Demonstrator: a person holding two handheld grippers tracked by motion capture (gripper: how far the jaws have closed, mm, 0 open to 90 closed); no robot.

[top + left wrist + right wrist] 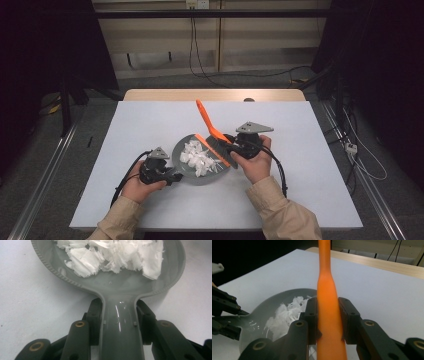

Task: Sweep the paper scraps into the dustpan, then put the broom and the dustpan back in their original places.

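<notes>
The grey dustpan lies at the middle of the high view on the white table, with a heap of white paper scraps in its bowl. The left gripper, lower left of the dustpan, is clenched on its handle, pads pressing both sides. At the dustpan's right rim rests the orange brush, its handle slanting toward the upper middle of the frame. The right gripper is clamped around that handle, just right of centre.
</notes>
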